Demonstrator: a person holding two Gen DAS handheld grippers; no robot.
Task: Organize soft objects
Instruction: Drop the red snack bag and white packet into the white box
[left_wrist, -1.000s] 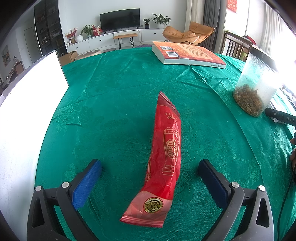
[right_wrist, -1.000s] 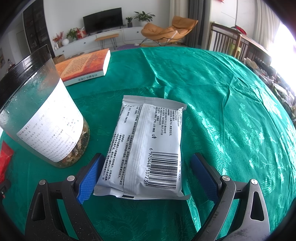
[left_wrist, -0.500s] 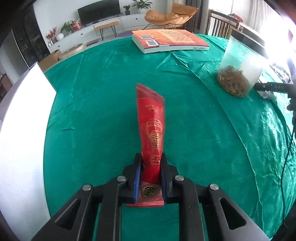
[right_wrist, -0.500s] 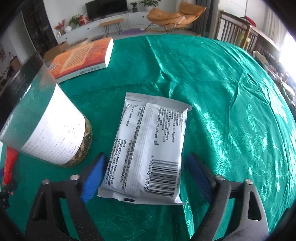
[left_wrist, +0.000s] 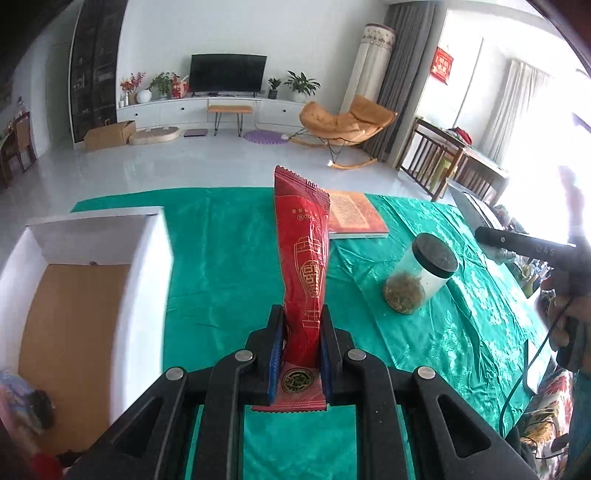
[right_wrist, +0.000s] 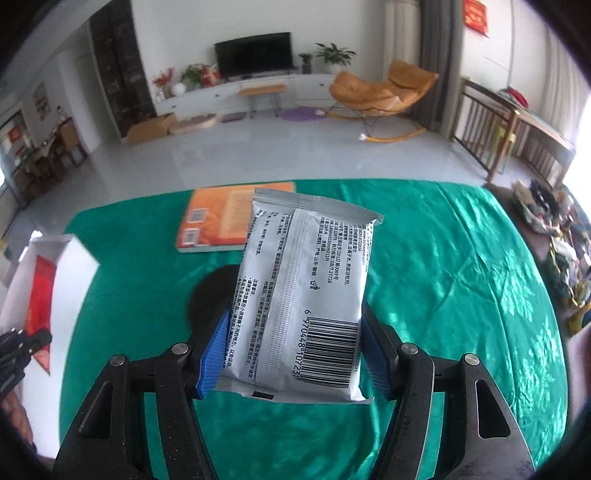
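My left gripper (left_wrist: 302, 332) is shut on a long red snack packet (left_wrist: 303, 258) and holds it up above the green tablecloth. A white box (left_wrist: 147, 280) with a brown floor stands to its left. My right gripper (right_wrist: 295, 343) is shut on a silver-white wipes pack (right_wrist: 299, 295) with a barcode, lifted off the table. In the right wrist view the red packet (right_wrist: 40, 295) and the left gripper (right_wrist: 18, 347) show at the far left over the white box (right_wrist: 79, 266).
An orange book (left_wrist: 354, 216) lies at the table's far side. A clear jar (left_wrist: 417, 280) with a black lid and brown contents stands right of the red packet. A green cloth (right_wrist: 443, 258) covers the table. Clutter lies past the right edge.
Both grippers have risen well above the table. The left shut on the red packet and lifted it toward the white box. The right closed on the wipes pack and lifted it.
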